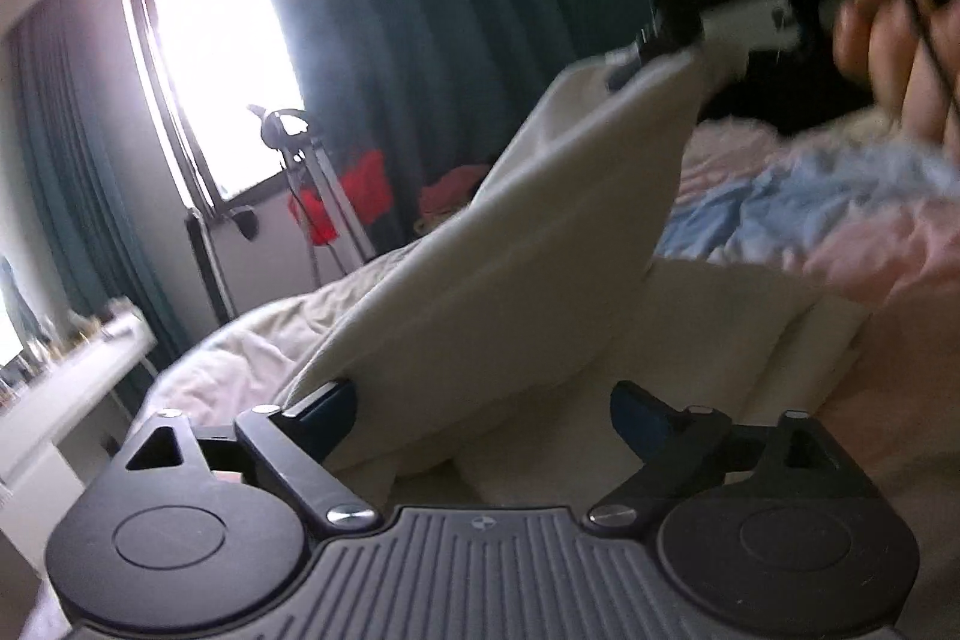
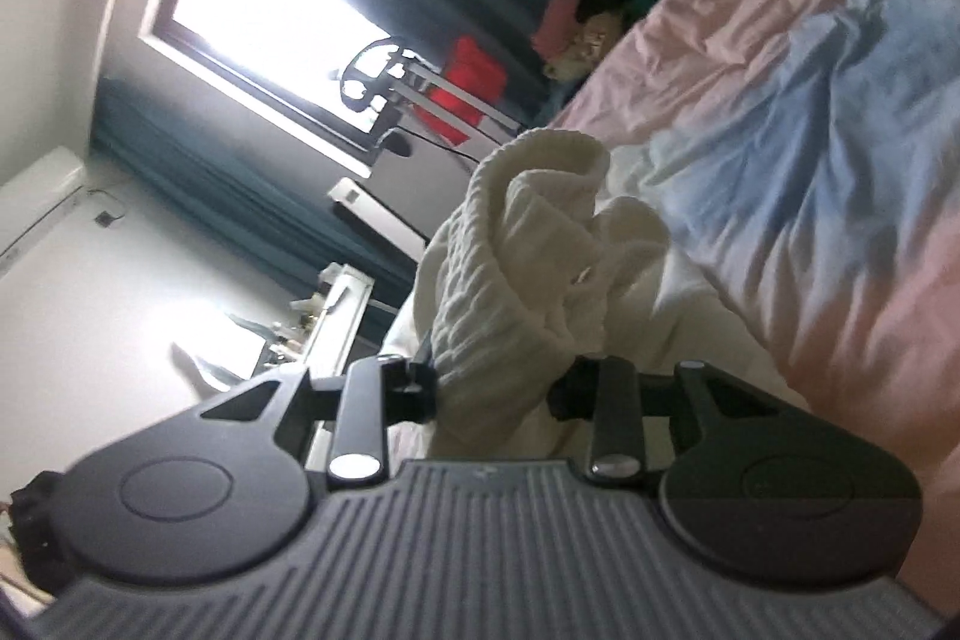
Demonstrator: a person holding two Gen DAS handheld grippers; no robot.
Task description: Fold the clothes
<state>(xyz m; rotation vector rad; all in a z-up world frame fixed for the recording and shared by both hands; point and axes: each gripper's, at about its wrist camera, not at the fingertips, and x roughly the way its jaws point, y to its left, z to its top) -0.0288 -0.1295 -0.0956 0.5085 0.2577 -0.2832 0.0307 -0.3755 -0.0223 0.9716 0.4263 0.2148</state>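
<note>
Bright window point(image 1: 222, 64) w/ teal curtains point(image 1: 432, 10); red bag point(image 2: 465, 88); pink-blue bedsheet point(image 2: 810, 112).

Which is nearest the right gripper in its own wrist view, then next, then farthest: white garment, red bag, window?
1. White garment, between the right gripper's fingers.
2. Red bag, beyond it by the wall.
3. Window, behind, upper left.

Left tool point(image 1: 483, 415) gapes wide; right tool point(image 2: 495, 388) clamped.

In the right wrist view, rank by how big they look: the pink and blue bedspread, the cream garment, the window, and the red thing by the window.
1. pink and blue bedspread
2. cream garment, nearer the camera, so enlarged
3. window
4. red thing
</note>
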